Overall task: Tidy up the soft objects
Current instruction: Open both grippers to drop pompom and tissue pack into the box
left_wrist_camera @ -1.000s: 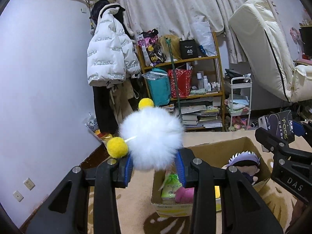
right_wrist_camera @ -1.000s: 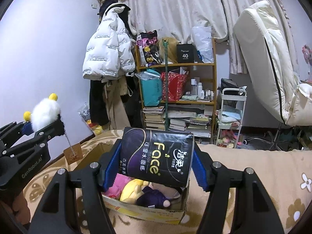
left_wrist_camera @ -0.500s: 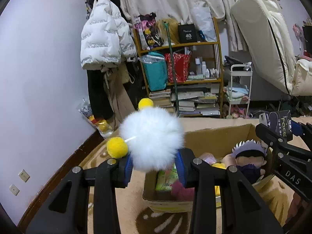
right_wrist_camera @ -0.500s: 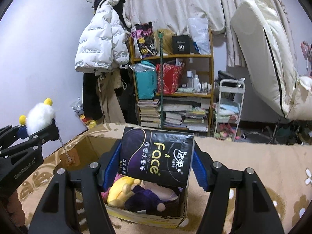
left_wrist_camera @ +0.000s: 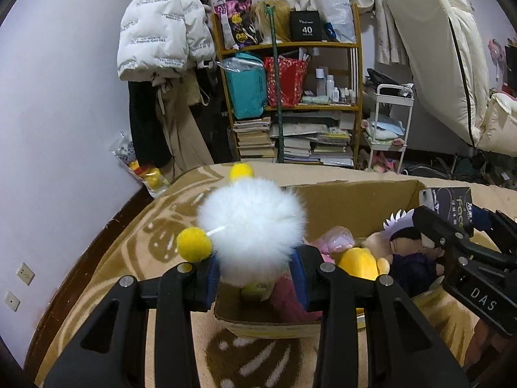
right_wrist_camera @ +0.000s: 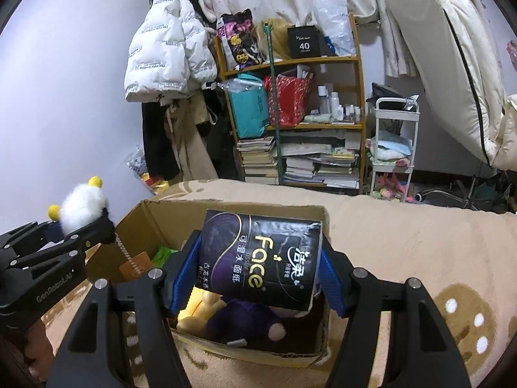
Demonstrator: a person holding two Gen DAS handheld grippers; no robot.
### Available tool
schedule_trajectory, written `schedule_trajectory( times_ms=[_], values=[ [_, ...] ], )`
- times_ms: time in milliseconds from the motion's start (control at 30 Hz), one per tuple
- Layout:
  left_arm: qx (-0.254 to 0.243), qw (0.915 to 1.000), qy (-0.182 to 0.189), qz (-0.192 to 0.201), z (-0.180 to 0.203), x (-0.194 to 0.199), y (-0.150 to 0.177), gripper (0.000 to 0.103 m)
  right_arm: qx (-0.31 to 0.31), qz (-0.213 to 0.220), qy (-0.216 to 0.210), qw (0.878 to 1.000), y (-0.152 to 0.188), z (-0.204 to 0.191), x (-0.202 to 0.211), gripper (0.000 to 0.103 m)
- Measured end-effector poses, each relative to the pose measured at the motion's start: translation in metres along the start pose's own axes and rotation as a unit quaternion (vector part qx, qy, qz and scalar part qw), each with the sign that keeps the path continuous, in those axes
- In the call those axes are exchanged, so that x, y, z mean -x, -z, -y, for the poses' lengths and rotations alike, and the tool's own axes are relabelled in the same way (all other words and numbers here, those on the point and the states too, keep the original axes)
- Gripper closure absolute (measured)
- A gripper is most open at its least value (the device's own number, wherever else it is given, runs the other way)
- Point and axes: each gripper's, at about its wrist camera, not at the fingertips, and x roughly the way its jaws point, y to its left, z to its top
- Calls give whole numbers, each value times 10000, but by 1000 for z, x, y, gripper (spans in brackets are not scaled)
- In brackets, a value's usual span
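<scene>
My left gripper (left_wrist_camera: 257, 274) is shut on a white fluffy pompom toy (left_wrist_camera: 252, 226) with yellow balls, held over the left edge of an open cardboard box (left_wrist_camera: 355, 194). It also shows in the right wrist view (right_wrist_camera: 82, 208). My right gripper (right_wrist_camera: 255, 274) is shut on a dark purple tissue pack (right_wrist_camera: 261, 258), held over the same box (right_wrist_camera: 168, 216). The box holds plush toys: a yellow one (left_wrist_camera: 358, 263), a dark purple one (right_wrist_camera: 245, 321), a pink one (left_wrist_camera: 336, 239).
The box sits on a tan patterned blanket (right_wrist_camera: 404, 242). Behind stand a cluttered wooden shelf (left_wrist_camera: 290, 97), hanging coats (left_wrist_camera: 161, 38), a white trolley (left_wrist_camera: 391, 123) and an upright mattress (left_wrist_camera: 436, 48). The wall runs along the left.
Both grippers have moved forward and down toward the box with their loads still gripped. The box interior and plush toys now show larger and closer.
</scene>
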Motion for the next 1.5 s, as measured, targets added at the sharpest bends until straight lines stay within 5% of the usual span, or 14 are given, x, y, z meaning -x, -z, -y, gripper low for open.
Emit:
schedule_trajectory(
  times_ms=[500, 1033, 1367, 1500],
  values=[
    [-150, 9982, 301, -491, 9, -10, 6, 65, -73, -227, -439, 9988, 6, -2, -5, 33],
    [-33, 9989, -74, -465, 0, -9, 4, 33, -231, -567, -581, 9964, 9, 3, -19, 32],
    [-135, 9990, -365, -208, -9, 18, 5, 12, -191, -520, -542, 9970, 5, 5, -7, 17],
    [-31, 9987, -493, -94, -17, 36, 6, 11, -191, -332, -482, 9981, 1, 5, 10, 11]
  ],
)
